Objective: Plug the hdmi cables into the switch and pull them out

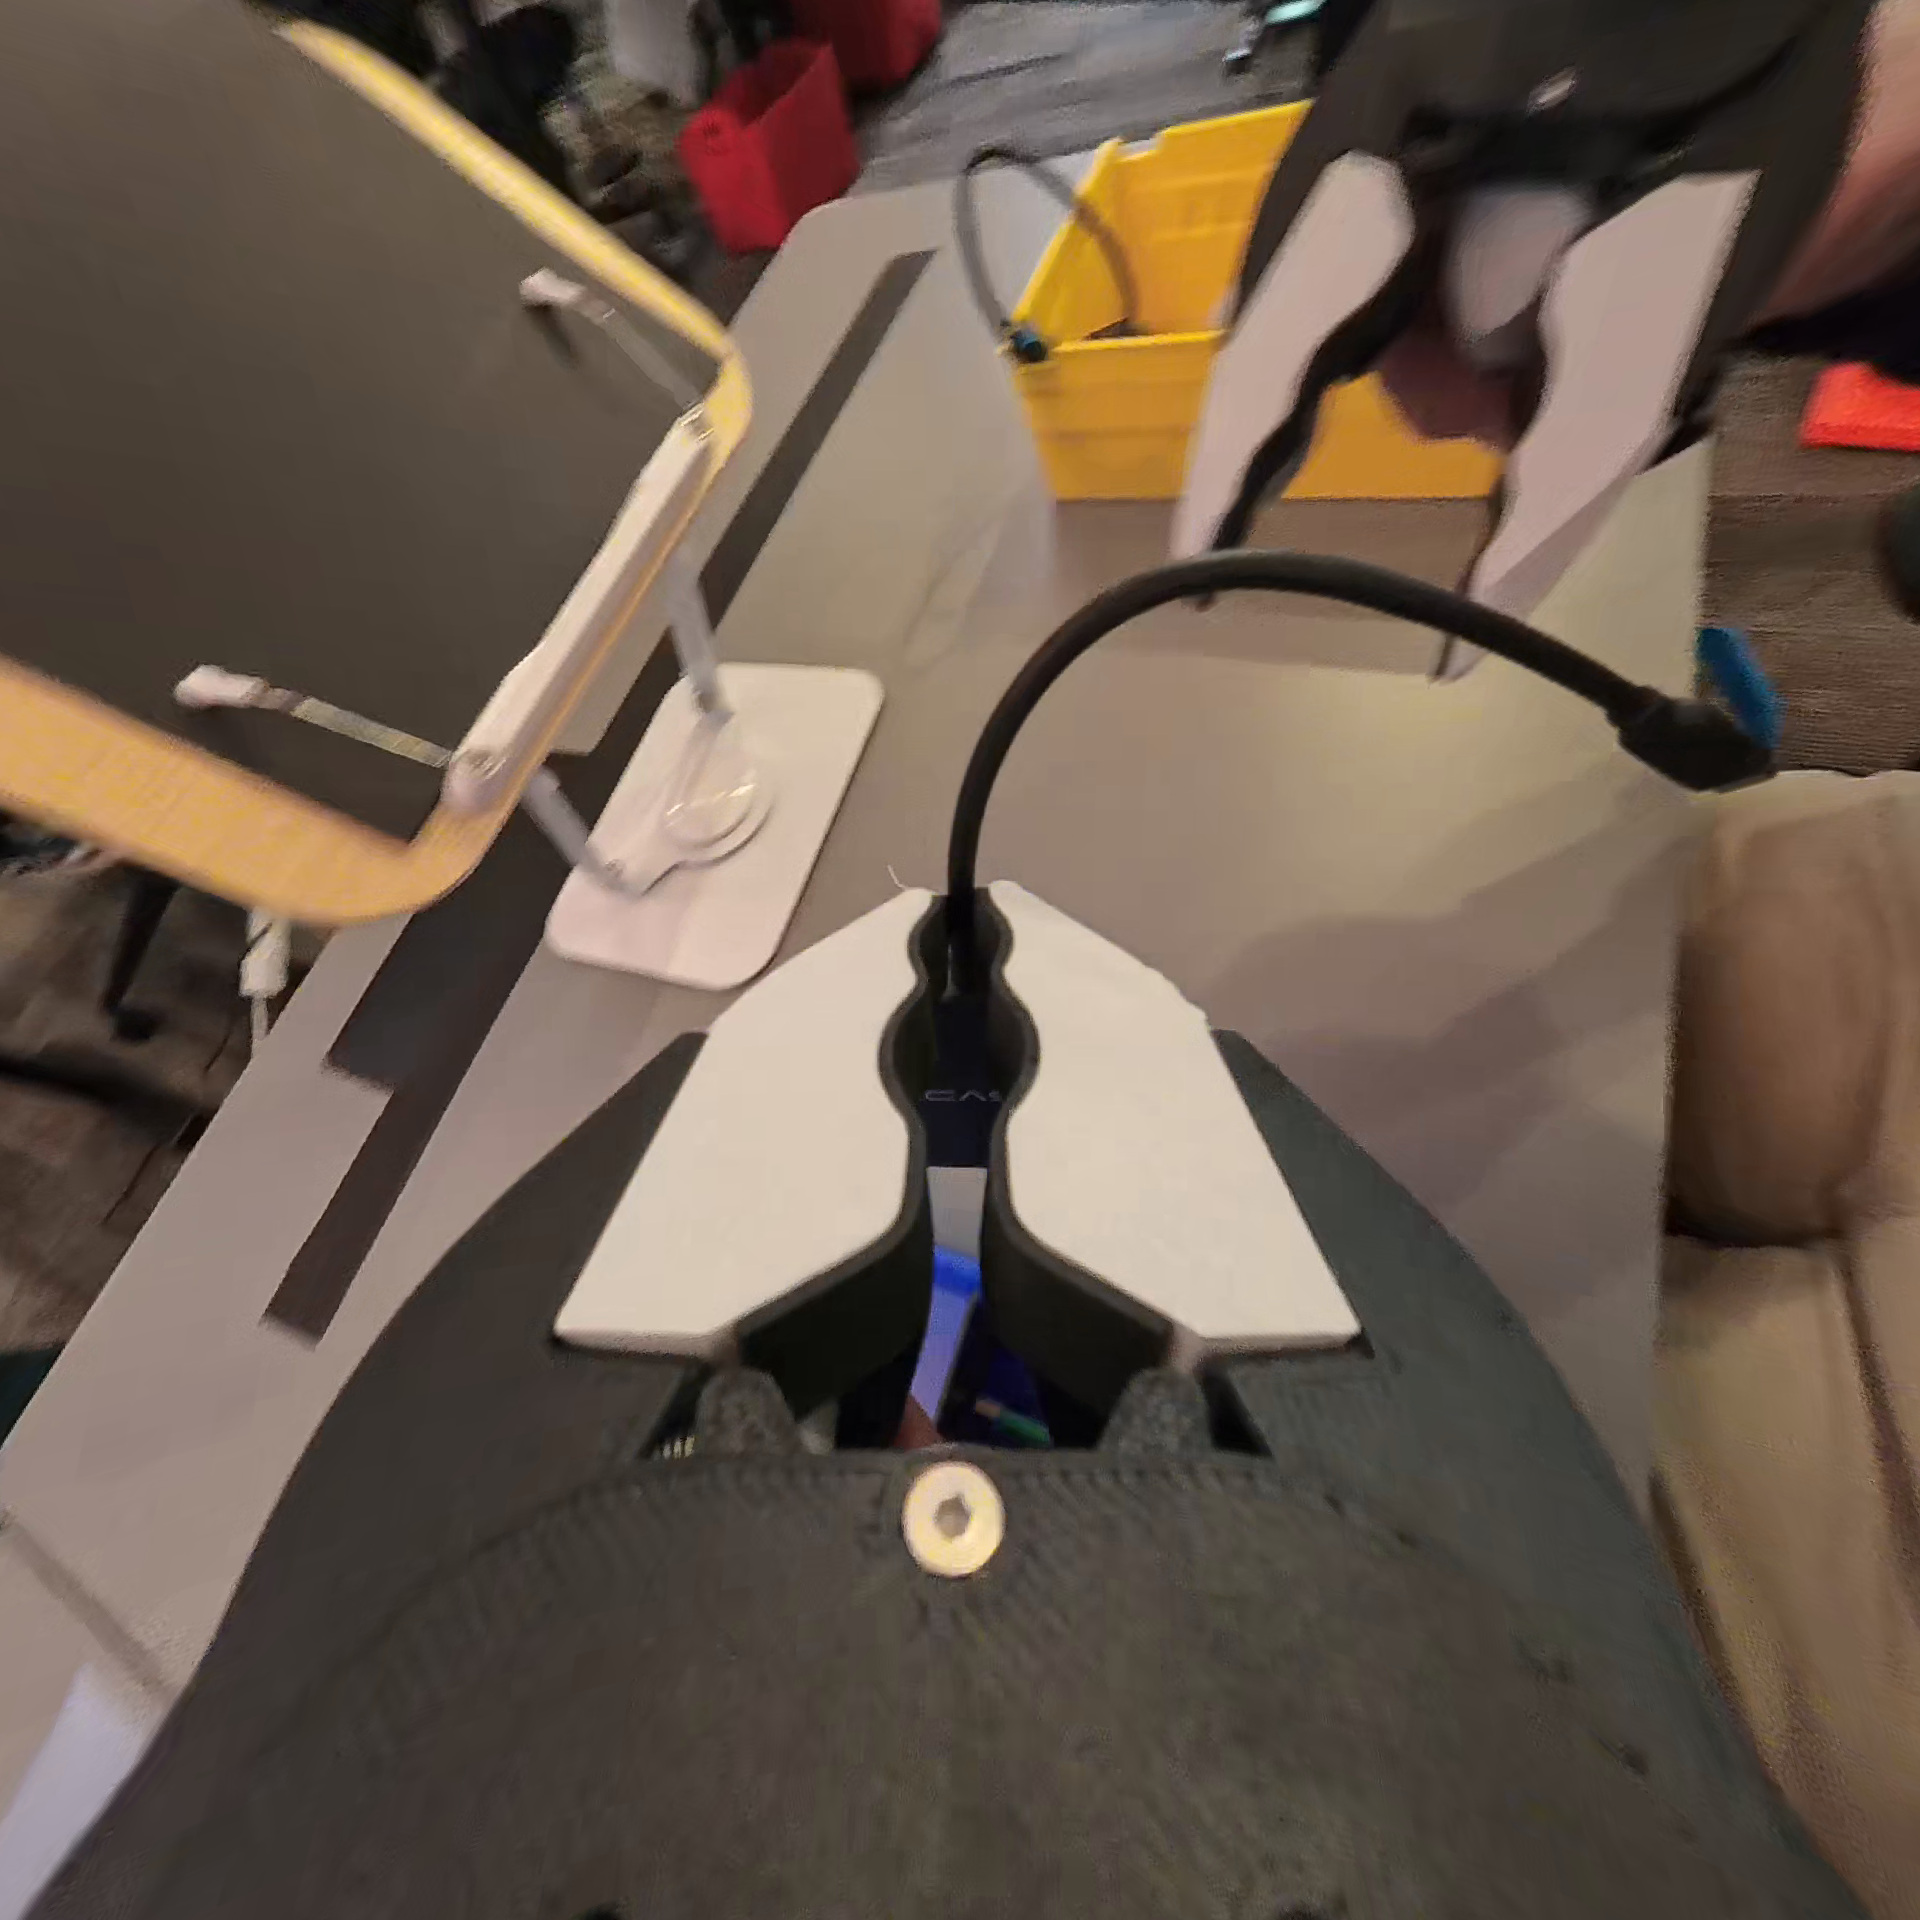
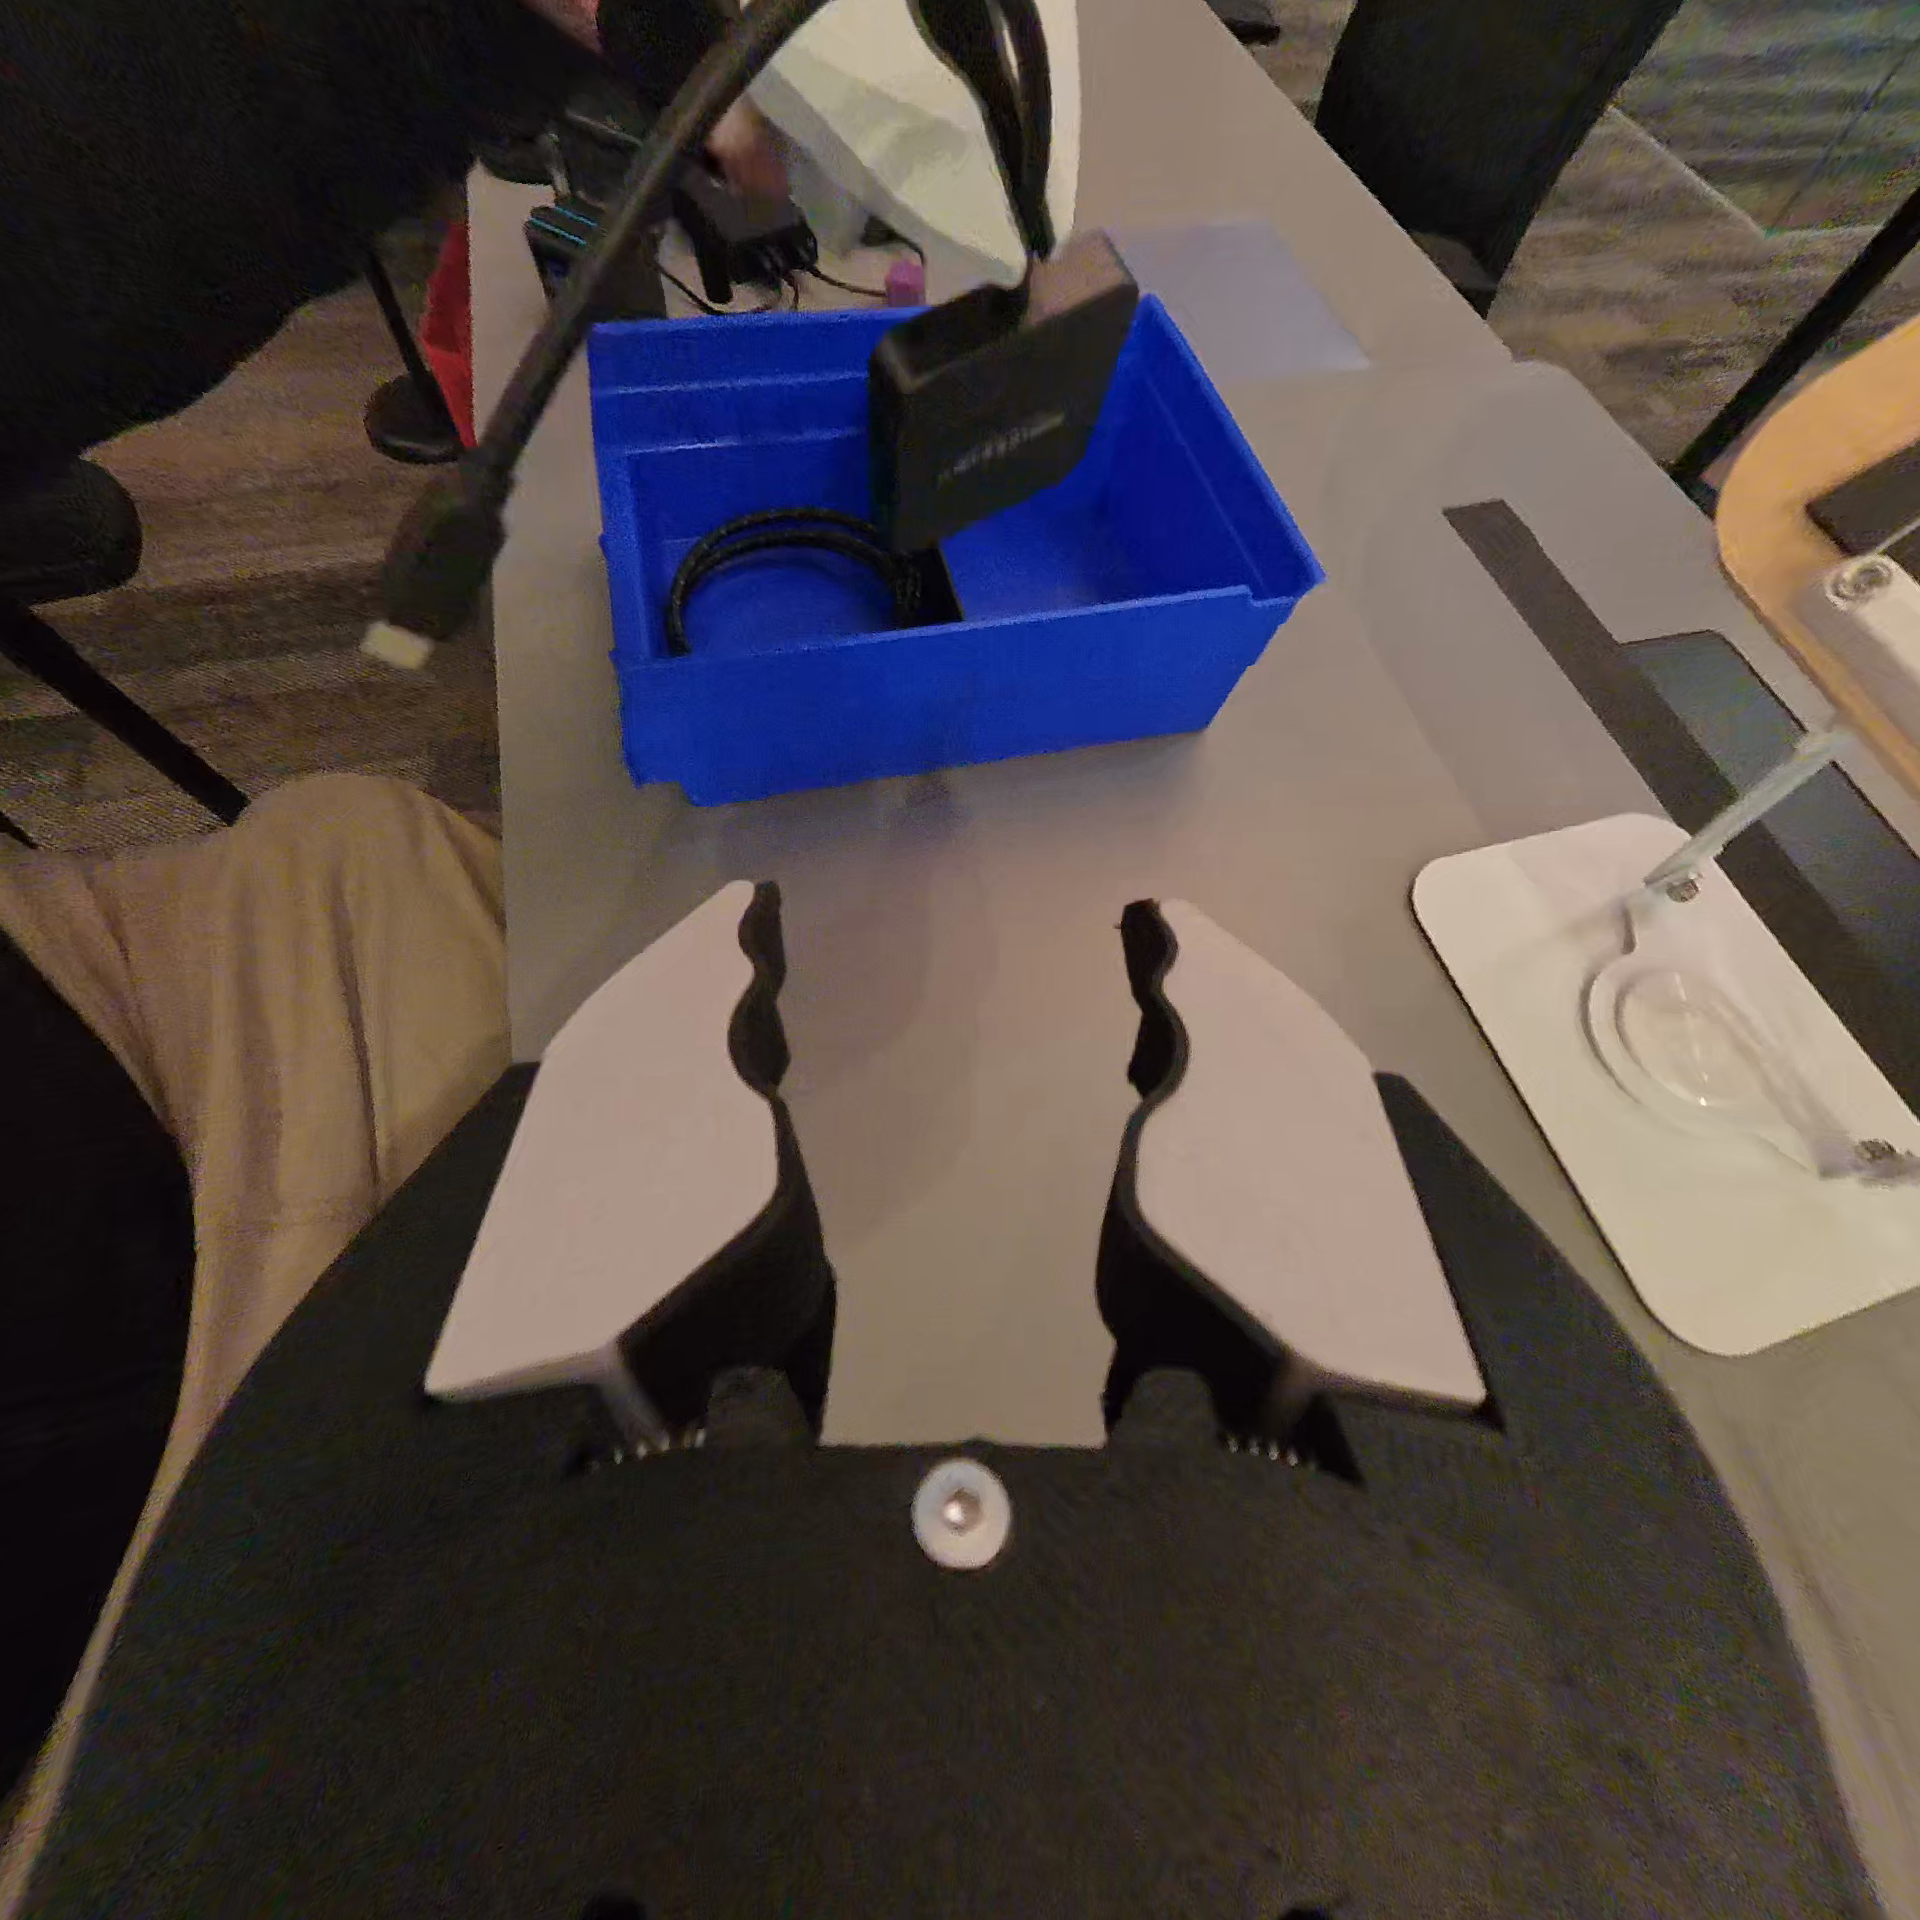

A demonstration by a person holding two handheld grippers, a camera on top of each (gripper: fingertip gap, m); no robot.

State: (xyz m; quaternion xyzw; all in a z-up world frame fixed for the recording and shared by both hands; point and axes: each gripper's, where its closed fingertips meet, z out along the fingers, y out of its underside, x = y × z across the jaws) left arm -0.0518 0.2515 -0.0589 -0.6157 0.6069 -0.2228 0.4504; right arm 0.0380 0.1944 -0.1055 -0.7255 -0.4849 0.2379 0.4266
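My left gripper [image 1: 961, 904] is shut on a black HDMI cable [image 1: 1247, 566], which arcs forward and right to a free black plug [image 1: 1694, 732]. In the right wrist view that cable [image 2: 623, 208] comes down from the top to the plug [image 2: 436, 571]. The black switch box [image 2: 987, 416] hangs tilted from cable strands over a blue bin [image 2: 935, 707], which holds a coiled black cable [image 2: 779, 551]. My right gripper [image 2: 953, 902] is open and empty above the grey table. It also shows in the left wrist view [image 1: 1325, 613], just beyond the arcing cable.
A yellow bin [image 1: 1122, 416] stands at the table's far end. A dark panel with a wooden rim [image 1: 260, 416] sits on a white stand, whose base [image 2: 1662, 1091] rests on the table [image 2: 1299, 831]. A person's beige trouser leg [image 2: 260, 987] is beside the table edge. Tip to tip, the grippers are about 12 centimetres apart.
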